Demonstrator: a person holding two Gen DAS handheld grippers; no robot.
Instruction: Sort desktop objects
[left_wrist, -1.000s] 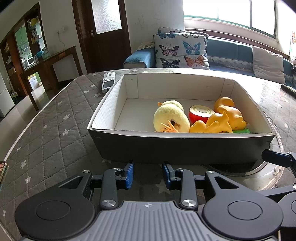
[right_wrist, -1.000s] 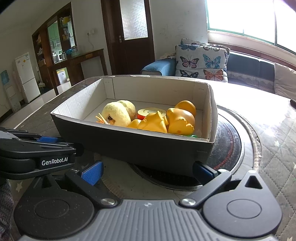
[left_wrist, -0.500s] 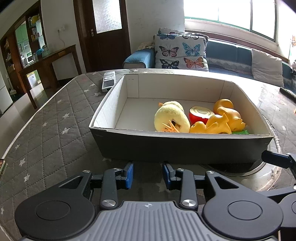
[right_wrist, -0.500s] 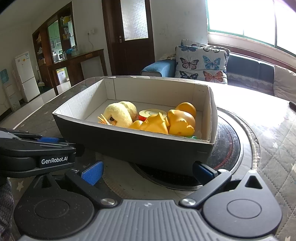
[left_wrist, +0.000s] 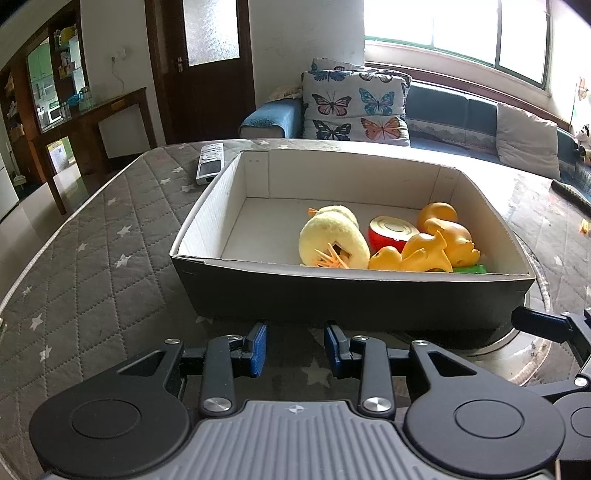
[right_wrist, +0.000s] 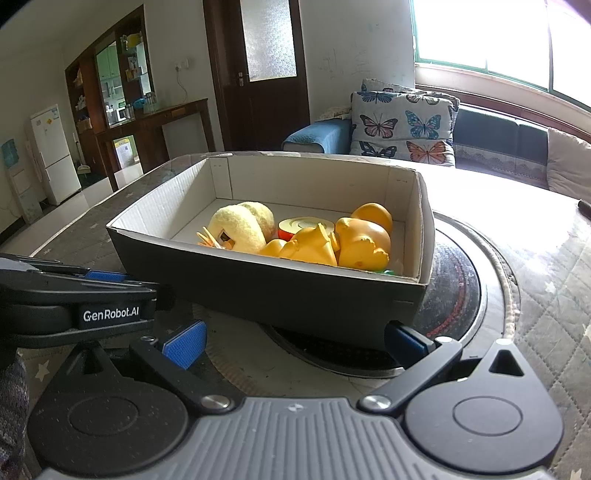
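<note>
The box (left_wrist: 332, 291), mid-frame on the counter (left_wrist: 92, 258), already holds the plush chick (left_wrist: 332, 236), a red can (left_wrist: 391, 232) and orange rubber toys (left_wrist: 439, 243), bunched at its right end. Only a remote (left_wrist: 208, 162) lies outside, upper left (perhaps not part of it). Left tool (left_wrist: 295, 349) and right tool (right_wrist: 295, 338) both gape, empty; sorting looks nearly finished.

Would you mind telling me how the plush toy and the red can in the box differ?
The plush toy is pale yellow and fuzzy; the red can is smooth, with a cream ringed top. The plush toy is the bulkier, rounded, with orange strands at its near side; the can is a short, lower cylinder. The plush toy lies nearer the box's middle, the can beside the orange rubber toys. Both rest inside the box, untouched by either gripper.
</note>
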